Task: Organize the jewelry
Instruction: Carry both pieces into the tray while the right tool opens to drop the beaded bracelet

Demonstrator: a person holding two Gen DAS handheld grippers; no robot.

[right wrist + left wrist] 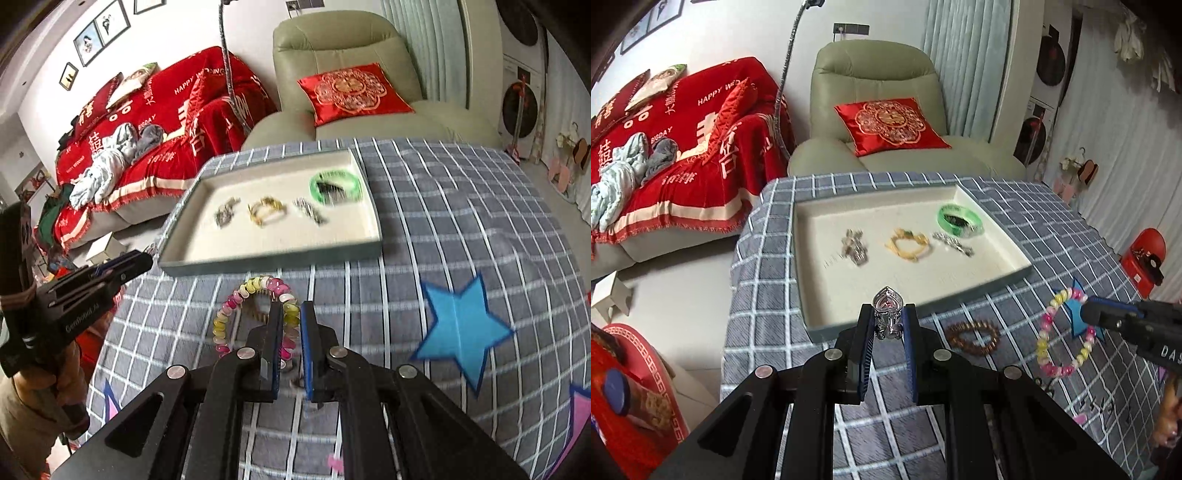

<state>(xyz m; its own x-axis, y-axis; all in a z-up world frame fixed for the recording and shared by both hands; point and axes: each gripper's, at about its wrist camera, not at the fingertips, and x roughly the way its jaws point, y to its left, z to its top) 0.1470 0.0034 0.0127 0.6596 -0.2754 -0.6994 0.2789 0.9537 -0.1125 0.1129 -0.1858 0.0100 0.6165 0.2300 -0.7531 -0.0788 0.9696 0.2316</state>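
The left claw (888, 325) is clamped on a silver heart ring (887, 314), and the right claw (291, 325) is clamped on a pink-yellow bead bracelet (255, 314), both lifted above the counter (443, 206), probably for carrying. A brown bracelet (973, 336) waits beside the tray (812, 288), which holds a green bangle (959, 219).

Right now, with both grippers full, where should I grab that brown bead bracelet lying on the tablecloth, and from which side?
Take the brown bead bracelet across one strand of its loop, coming down from above. It lies flat on the checked tablecloth as an open ring, so one finger can drop inside the loop and one outside. Its near arc looks clearest of the tray.
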